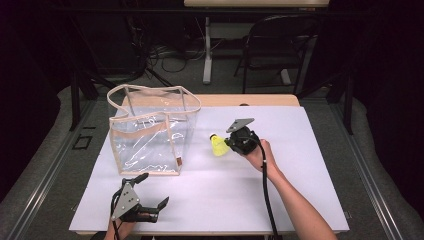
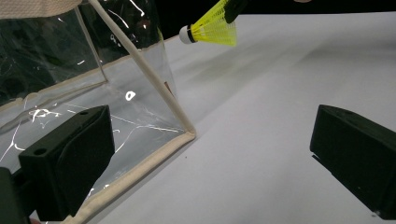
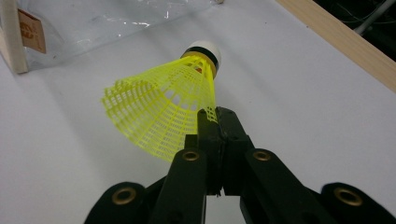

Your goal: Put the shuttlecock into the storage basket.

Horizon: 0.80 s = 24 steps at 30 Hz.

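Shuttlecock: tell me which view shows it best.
The right gripper view: the shuttlecock is close up, skirt edge pinched in the right gripper. The left gripper view shows it smaller at top; the high view, a tiny yellow shape.

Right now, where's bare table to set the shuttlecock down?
Widest free patch: right of the right gripper holding the shuttlecock, out to the table edge. Also open between the two grippers. Crowded at the clear bag and left gripper.

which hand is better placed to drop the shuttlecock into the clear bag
Right. Its tongs are already shut on the yellow shuttlecock, held above the table beside the clear bag. The left tongs are open and empty near the bag's front corner.
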Each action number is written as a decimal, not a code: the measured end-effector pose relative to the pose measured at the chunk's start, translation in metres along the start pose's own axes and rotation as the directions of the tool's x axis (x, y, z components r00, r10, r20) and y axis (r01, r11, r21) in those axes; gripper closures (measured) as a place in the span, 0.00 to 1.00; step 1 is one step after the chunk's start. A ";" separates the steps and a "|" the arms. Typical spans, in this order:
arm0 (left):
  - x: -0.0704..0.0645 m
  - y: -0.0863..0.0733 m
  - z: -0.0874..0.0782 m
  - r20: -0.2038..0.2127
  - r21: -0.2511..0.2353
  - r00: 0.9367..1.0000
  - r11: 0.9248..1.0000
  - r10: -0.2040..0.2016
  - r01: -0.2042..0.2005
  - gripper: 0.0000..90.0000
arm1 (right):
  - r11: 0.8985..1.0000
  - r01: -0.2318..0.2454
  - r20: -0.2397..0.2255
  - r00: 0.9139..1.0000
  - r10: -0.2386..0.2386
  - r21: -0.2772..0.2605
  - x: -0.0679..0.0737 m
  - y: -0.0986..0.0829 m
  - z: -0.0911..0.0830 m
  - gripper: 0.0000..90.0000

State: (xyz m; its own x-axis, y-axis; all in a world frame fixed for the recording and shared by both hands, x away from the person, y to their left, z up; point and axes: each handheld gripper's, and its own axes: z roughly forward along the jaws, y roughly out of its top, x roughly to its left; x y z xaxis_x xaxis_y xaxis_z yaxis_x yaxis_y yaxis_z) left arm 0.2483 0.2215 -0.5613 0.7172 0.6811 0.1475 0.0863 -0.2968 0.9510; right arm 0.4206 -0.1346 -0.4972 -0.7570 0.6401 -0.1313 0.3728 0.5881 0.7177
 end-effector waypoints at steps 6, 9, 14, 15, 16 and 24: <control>0.000 0.000 0.000 0.001 0.001 1.000 1.000 0.002 -0.002 0.00 | 1.000 -0.004 0.006 1.000 0.004 0.000 -0.003 0.002 -0.001 1.00; 0.000 0.000 0.000 0.001 0.001 1.000 1.000 0.003 -0.003 0.00 | 1.000 -0.003 0.009 1.000 0.003 0.001 -0.005 0.003 -0.001 1.00; 0.000 0.000 0.000 0.000 0.002 1.000 1.000 0.003 -0.003 0.00 | 1.000 -0.009 0.014 1.000 0.009 -0.004 -0.007 0.004 -0.002 1.00; 0.000 0.000 0.000 0.000 0.001 1.000 1.000 0.001 -0.001 0.00 | 1.000 -0.010 0.016 1.000 0.010 0.000 -0.008 0.004 -0.003 1.00; 0.000 0.000 0.000 0.001 0.002 1.000 1.000 0.004 -0.004 0.00 | 1.000 -0.013 0.016 1.000 0.013 0.002 -0.009 0.005 -0.003 1.00; 0.000 0.000 0.000 0.000 0.000 1.000 1.000 0.002 -0.002 0.00 | 1.000 -0.011 0.022 1.000 0.011 -0.003 -0.014 0.008 -0.006 1.00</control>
State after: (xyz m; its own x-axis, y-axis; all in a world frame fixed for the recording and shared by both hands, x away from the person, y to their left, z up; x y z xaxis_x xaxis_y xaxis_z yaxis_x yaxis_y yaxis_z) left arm 0.2482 0.2213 -0.5615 0.7172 0.6808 0.1491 0.0852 -0.2979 0.9508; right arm 0.4310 -0.1415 -0.4855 -0.7407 0.6573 -0.1388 0.3792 0.5796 0.7213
